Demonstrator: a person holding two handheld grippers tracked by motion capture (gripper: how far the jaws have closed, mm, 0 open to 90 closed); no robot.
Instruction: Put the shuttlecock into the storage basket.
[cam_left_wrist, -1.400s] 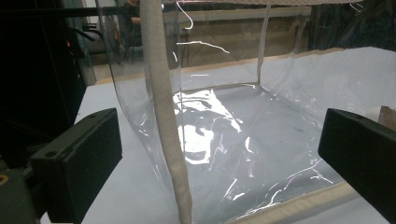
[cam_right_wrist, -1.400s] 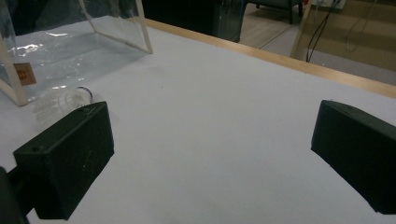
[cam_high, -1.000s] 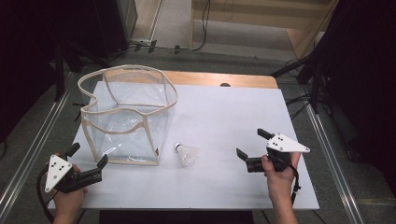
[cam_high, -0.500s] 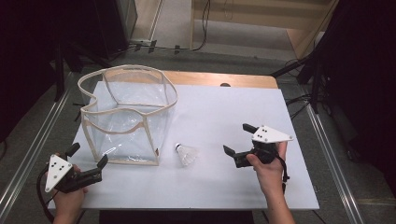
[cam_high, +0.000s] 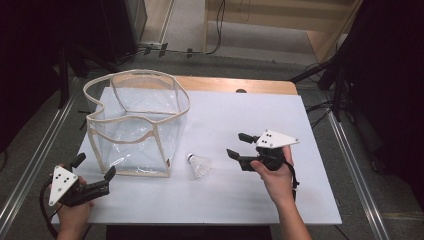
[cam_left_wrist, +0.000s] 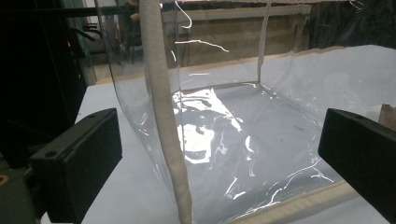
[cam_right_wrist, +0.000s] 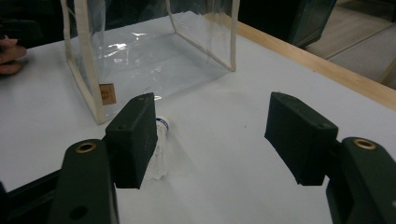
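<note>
White board covers the table (cam_high: 215, 200), with a strip of wood showing along its far edge. Since a second ago the right gripper (cam_high: 239, 145) has slid leftward across the board toward the shuttlecock (cam_high: 199, 164), and its jaws have just been closing; they stand partly apart with nothing between them. The left gripper (cam_high: 93, 167) has kept its place at the near left corner, jaws wide and empty, aimed at the clear bag (cam_high: 136, 125). One shuttlecock lies on its side just right of the one bag's near corner; two grippers
</note>
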